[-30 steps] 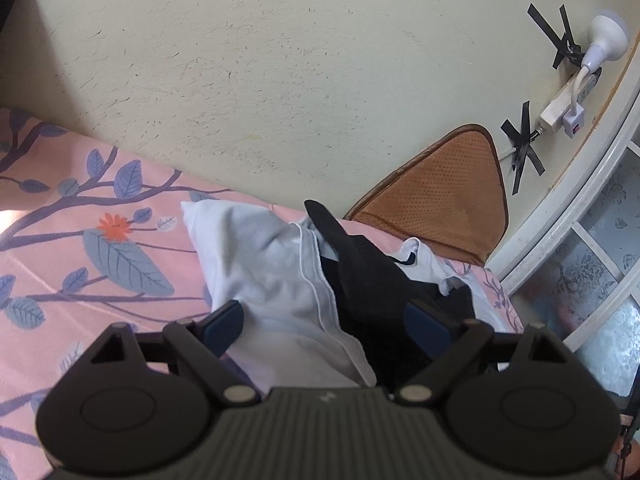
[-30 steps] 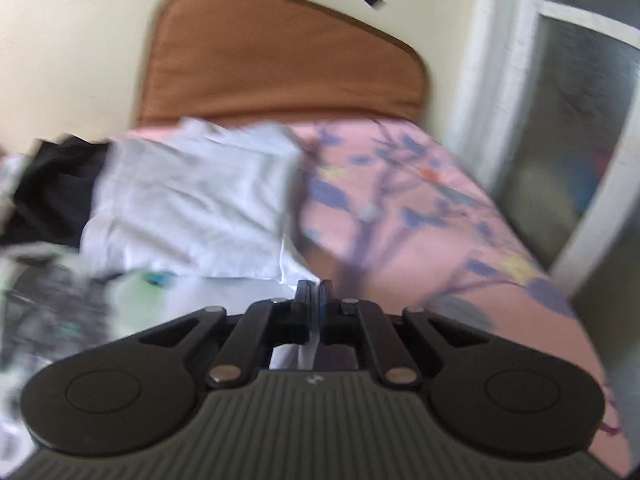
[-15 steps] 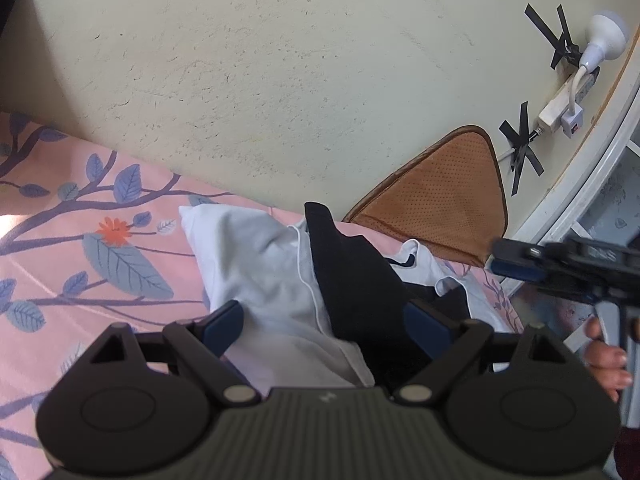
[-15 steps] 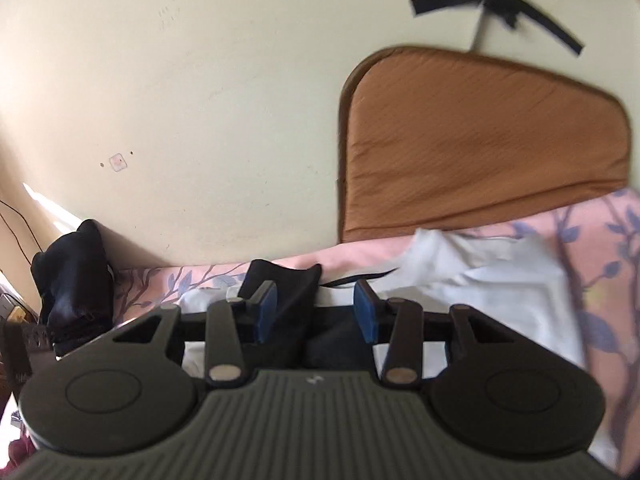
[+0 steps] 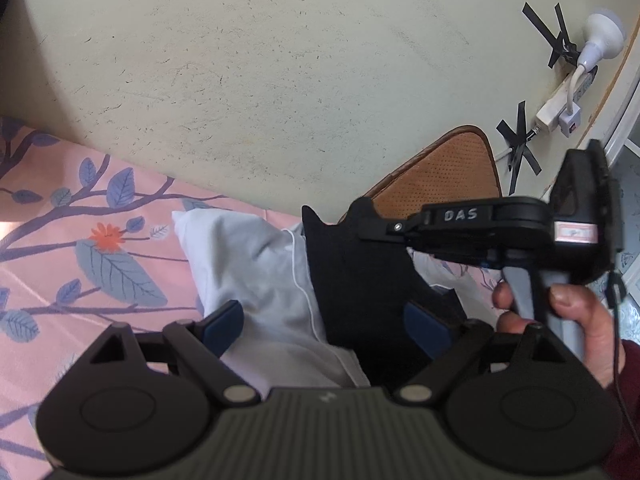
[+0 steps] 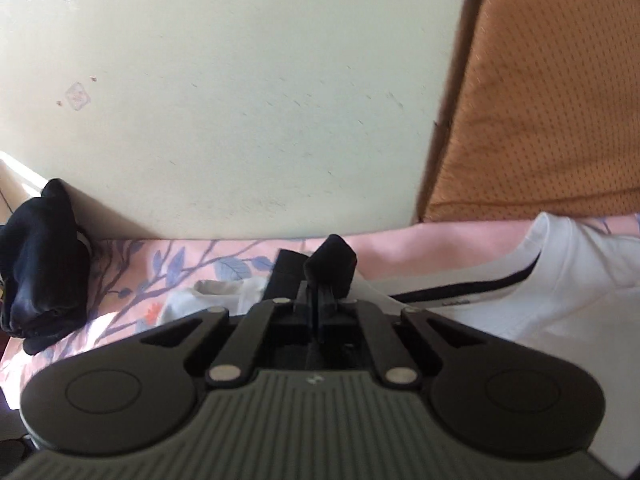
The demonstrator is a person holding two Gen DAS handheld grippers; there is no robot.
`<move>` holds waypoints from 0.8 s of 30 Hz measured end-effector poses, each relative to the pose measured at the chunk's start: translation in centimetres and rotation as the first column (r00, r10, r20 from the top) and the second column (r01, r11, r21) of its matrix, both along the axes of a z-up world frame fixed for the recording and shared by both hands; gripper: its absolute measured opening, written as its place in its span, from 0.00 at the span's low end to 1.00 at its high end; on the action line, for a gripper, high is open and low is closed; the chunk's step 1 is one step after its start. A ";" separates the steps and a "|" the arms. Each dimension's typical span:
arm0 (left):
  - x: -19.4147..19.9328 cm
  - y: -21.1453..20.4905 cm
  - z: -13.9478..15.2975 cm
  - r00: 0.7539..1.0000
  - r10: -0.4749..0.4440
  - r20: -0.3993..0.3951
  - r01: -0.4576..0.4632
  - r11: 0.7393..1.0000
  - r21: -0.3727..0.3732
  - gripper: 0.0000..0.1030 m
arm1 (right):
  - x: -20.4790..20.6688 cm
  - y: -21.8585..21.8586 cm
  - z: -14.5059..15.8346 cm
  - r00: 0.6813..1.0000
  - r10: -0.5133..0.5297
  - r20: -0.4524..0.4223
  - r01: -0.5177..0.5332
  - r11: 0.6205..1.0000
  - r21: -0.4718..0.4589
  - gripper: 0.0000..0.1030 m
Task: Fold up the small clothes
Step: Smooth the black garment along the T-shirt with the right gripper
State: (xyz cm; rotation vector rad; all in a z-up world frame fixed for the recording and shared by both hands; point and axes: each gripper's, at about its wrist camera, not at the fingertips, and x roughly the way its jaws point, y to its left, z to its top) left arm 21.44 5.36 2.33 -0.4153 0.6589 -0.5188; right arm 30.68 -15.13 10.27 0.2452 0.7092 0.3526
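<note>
1. The right gripper [image 5: 362,222], at the frame's 3 o'clock edge half a second ago in the left wrist view, has swung in over the clothes; its jaws, then apart, are now clamped on a corner of the black garment [image 5: 356,280].
2. The left gripper [image 5: 324,320] has stayed put, jaws wide apart and gripping nothing, straddling the white garment [image 5: 260,276] and the black one on the bed [image 5: 60,240].
3. A hand [image 5: 576,320] grips the right gripper's handle at 4 o'clock.

Black left gripper [image 5: 324,320], blue pads, silver screws; right gripper [image 6: 320,300] marked "DAS"; maroon sleeve [image 5: 628,420].
</note>
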 end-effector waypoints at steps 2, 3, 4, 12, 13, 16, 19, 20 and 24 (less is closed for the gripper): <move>0.0 0.1 0.0 1.000 0.006 0.000 -0.006 1.000 0.001 0.88 | -1.6 0.3 1.9 0.997 0.016 0.071 -0.016 1.000 0.011 0.05; 0.0 0.2 0.0 1.000 0.010 -0.001 -0.010 1.000 0.001 0.88 | -2.5 0.4 2.9 0.994 0.019 0.110 -0.020 1.000 0.013 0.05; 0.0 0.2 -0.1 1.000 0.013 -0.003 -0.013 1.000 0.001 0.88 | -3.5 0.2 3.8 0.989 0.017 0.147 -0.019 1.000 0.014 0.05; -0.1 0.4 -0.1 1.000 0.025 -0.002 -0.025 1.000 0.004 0.88 | -12.2 -4.8 5.0 0.898 -0.224 0.380 0.282 0.954 -0.104 0.05; -0.1 0.4 -0.1 1.000 0.026 -0.002 -0.026 1.000 0.005 0.88 | -12.7 -5.8 3.9 0.895 -0.277 0.351 0.337 0.934 -0.120 0.05; -0.2 0.4 -0.1 1.000 0.027 -0.003 -0.027 1.000 0.008 0.88 | -12.9 -7.9 -0.4 0.896 -0.365 0.253 0.426 0.866 -0.261 0.16; -0.2 0.4 -0.2 0.999 0.033 -0.005 -0.032 0.999 0.008 0.88 | -14.3 -10.1 -1.8 0.884 -0.409 0.228 0.461 0.842 -0.279 0.46; -0.2 0.4 -0.2 0.999 0.035 -0.005 -0.035 0.999 0.007 0.88 | -15.0 -10.6 -1.5 0.868 -0.430 0.246 0.485 0.841 -0.241 0.49; -0.2 0.4 -0.2 0.999 0.037 -0.008 -0.037 0.999 0.009 0.88 | -15.9 -10.7 0.7 0.858 -0.410 0.309 0.461 0.880 -0.115 0.50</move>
